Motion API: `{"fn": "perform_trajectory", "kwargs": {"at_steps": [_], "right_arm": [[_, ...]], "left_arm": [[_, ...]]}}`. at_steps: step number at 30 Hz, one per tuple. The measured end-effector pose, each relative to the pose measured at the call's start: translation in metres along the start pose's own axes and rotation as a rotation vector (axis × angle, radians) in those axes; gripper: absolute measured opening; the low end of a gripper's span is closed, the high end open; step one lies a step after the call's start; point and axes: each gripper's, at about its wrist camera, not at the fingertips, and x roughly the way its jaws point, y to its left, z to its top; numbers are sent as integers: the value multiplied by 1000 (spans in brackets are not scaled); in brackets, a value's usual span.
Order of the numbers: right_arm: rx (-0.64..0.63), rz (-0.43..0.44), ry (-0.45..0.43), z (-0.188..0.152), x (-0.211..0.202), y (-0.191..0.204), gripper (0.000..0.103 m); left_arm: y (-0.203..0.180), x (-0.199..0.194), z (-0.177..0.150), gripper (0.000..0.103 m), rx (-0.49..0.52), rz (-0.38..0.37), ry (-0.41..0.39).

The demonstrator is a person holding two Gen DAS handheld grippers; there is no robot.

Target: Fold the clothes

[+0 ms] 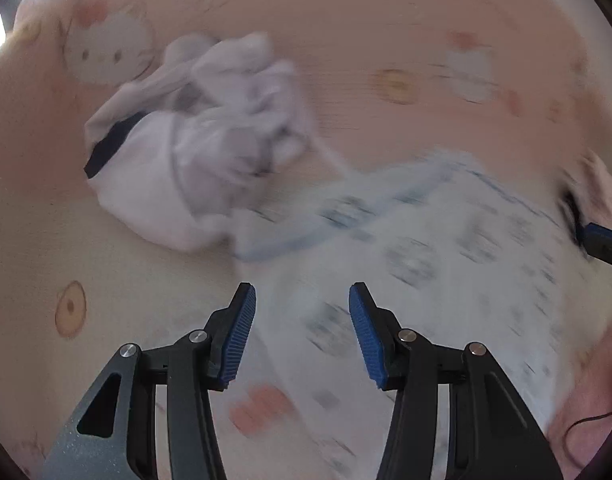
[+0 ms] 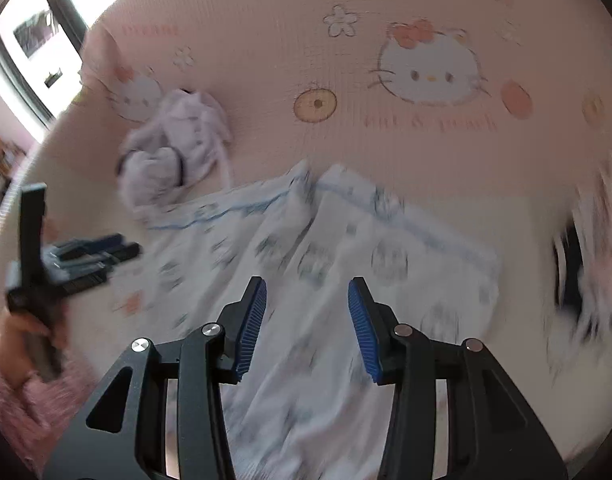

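left gripper (image 1: 302,332): jaws apart, empty | right gripper (image 2: 306,326): jaws apart, empty | both over printed garment (image 2: 306,248) on bed (image 2: 266,60)

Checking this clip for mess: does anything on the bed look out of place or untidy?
Yes. A pale lilac garment lies crumpled in a heap on the pink sheet, unfolded, touching the upper left edge of the spread patterned white garment. Nothing looks spilled or damaged.

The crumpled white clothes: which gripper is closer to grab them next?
Probably left. The crumpled white clothes lie close ahead of the open left gripper; from the right gripper they sit far off beyond the patterned garment.
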Motion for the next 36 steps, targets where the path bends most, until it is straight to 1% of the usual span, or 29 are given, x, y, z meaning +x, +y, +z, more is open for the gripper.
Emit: {"fn": "perform_trajectory", "kwargs": {"at_steps": [1,4,5,6,7,9,11,12,13,14,16,17,20,22,23,24,27,30,31,32,33,35,36], "right_arm": [[-14,-4,12,9,14,2,44],[-50,-22,39,34,62,8,44],[-56,-32,48,40,76,10,44],[-64,-41,69,51,103,11,44],[-73,-45,84,56,115,11,44],[-110,-68,113,67,141,15,44],[-151,-65,114,73,155,21,43],[-171,-55,111,75,160,24,39],[-197,-25,108,76,163,28,16],[-227,1,108,76,165,32,8],[-296,-11,84,76,164,40,6],[-299,3,78,77,164,39,6],[-290,18,68,79,168,34,6],[-269,11,68,81,179,28,6],[-258,11,63,81,184,26,6],[-242,18,41,83,187,23,6],[-206,19,45,88,193,21,6],[-185,24,68,90,187,18,13],[-183,14,61,89,179,18,18],[-180,8,32,87,164,17,26],[-177,2,4,85,149,16,27],[-169,25,-24,76,122,15,33],[-171,20,-28,71,108,15,34]], "left_arm": [[7,10,6,47,-7,7,2],[15,30,11,36,4,-1,-8],[17,36,13,26,8,-5,-11],[16,41,13,21,18,-10,-5],[14,45,13,20,29,-17,6],[12,53,15,10,49,-24,28],[12,50,17,5,56,-34,3],[12,46,18,5,65,-24,-20],[13,41,20,5,68,-14,-44],[16,35,22,4,58,-14,-69],[27,26,26,4,20,-11,-117],[32,24,27,4,2,-8,-128],[47,31,28,4,-69,-45,-112],[53,39,26,4,-98,-32,-86],[53,48,24,9,-93,-7,-62],[52,58,23,9,-83,21,-34],[45,63,24,10,-42,61,-22],[41,49,25,11,-32,78,5],[38,38,22,12,-25,91,-3],[33,27,17,20,-3,109,-18],[27,17,12,42,22,130,-33],[11,0,-2,66,94,170,-75],[1,-6,-8,66,139,176,-96]]}}
